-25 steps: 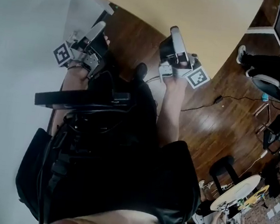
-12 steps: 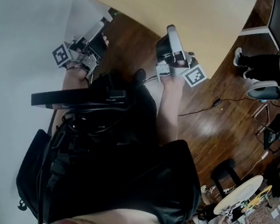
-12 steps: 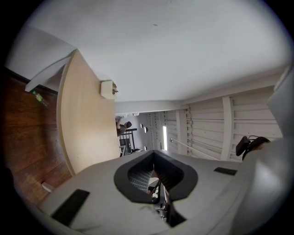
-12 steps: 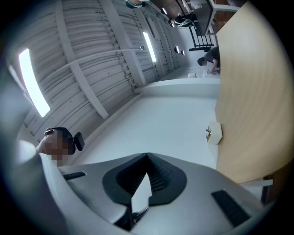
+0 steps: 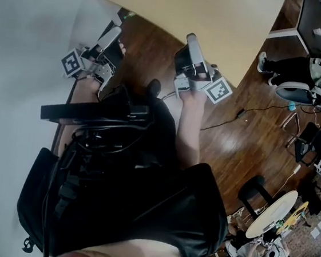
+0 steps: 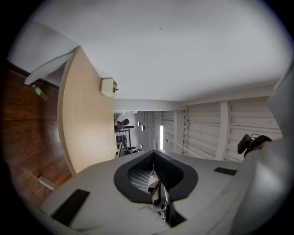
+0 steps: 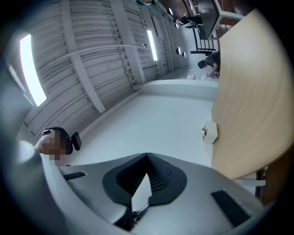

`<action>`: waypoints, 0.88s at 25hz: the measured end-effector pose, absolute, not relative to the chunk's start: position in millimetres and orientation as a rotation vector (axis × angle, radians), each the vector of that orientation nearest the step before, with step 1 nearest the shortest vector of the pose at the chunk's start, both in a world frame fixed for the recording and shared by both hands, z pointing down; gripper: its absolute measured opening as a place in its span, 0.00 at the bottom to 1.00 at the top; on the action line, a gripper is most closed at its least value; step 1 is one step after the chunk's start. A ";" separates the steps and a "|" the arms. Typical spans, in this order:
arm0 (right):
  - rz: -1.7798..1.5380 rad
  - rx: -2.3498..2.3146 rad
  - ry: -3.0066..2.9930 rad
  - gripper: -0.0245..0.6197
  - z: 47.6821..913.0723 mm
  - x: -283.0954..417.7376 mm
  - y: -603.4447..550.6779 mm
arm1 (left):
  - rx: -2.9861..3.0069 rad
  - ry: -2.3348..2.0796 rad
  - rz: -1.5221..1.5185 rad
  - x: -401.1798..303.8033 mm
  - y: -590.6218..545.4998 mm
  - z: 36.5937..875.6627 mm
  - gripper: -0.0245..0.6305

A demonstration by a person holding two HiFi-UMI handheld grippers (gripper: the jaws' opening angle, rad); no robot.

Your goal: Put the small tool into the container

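"Dark wood floor (image 5: 245,146) underfoot, a white wall (image 5: 19,51) on the left, and a pale table (image 5: 218,22) on the far side. Is anything on it?"

"Not on the part I can see. No small tool and no container shows anywhere, so I can't say where either one is."

"And the grippers?"

"The left gripper (image 6: 154,153) has its jaws pressed together with nothing between them. The right gripper (image 7: 147,156) is the same, tips meeting and empty. Both are held up by the near edge of the table, the left one close to the wall."

"So how far along is the job?"

"I'd judge it hasn't begun. Nothing is picked up and nothing is placed. Finding the tool, gripping it and putting it into the container all seem left to do."
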State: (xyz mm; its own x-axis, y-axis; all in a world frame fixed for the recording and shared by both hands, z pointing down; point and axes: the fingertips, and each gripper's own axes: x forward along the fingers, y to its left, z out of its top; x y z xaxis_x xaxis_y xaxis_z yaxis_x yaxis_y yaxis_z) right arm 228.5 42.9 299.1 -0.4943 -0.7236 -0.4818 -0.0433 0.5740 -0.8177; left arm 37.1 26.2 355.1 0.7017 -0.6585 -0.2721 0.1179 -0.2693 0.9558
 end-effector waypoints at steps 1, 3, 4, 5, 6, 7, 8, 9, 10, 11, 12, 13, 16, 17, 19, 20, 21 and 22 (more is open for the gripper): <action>-0.966 -0.632 1.921 0.01 298.8 229.4 44.5 | 1.682 -0.434 -0.790 37.2 27.3 357.3 0.03; -0.967 -0.655 1.925 0.01 298.8 229.2 47.7 | 1.666 -0.429 -0.787 36.0 29.6 361.8 0.03; -0.968 -0.663 1.928 0.01 298.6 228.2 48.9 | 1.662 -0.426 -0.786 35.3 30.2 363.3 0.03; -0.969 -0.670 1.932 0.01 298.2 226.7 49.6 | 1.659 -0.420 -0.786 35.0 30.1 364.5 0.03; -0.969 -0.675 1.936 0.01 297.8 224.5 50.2 | 1.654 -0.414 -0.787 35.0 29.7 366.0 0.03; -0.971 -0.679 1.940 0.01 297.9 221.7 51.0 | 1.646 -0.409 -0.789 35.1 29.6 368.3 0.03; -0.976 -0.683 1.944 0.01 298.8 218.6 52.5 | 1.636 -0.404 -0.790 34.9 30.4 371.3 0.03; -0.981 -0.689 1.948 0.01 300.3 215.5 54.4 | 1.627 -0.400 -0.791 34.6 31.9 374.3 0.03; -0.985 -0.696 1.956 0.01 301.5 212.9 56.2 | 1.623 -0.395 -0.792 34.5 33.4 376.4 0.03; -0.988 -0.703 1.965 0.01 302.2 211.0 57.5 | 1.623 -0.389 -0.793 34.8 34.3 376.9 0.03; -0.988 -0.710 1.974 0.01 302.0 209.6 58.2 | 1.625 -0.383 -0.795 35.3 34.6 376.3 0.03; -0.987 -0.715 1.981 0.01 301.1 208.4 58.4 | 1.626 -0.378 -0.798 35.8 34.5 375.2 0.03; -0.979 -0.714 2.002 0.01 296.9 203.8 58.7 | 1.627 -0.373 -0.807 34.9 34.2 373.1 0.03; -0.978 -0.712 2.007 0.01 295.8 202.2 58.4 | 1.626 -0.373 -0.811 34.2 34.0 372.5 0.03; -0.979 -0.705 2.016 0.01 294.3 199.5 57.1 | 1.625 -0.376 -0.819 32.7 33.1 371.5 0.03; -0.981 -0.702 2.020 0.01 294.2 198.3 56.3 | 1.625 -0.378 -0.823 31.5 32.4 371.7 0.03; -0.983 -0.700 2.023 0.01 294.5 197.2 55.6 | 1.625 -0.382 -0.826 30.0 31.6 372.4 0.03; -0.985 -0.699 2.024 0.01 295.1 196.3 55.1 | 1.626 -0.386 -0.829 28.4 31.0 373.2 0.03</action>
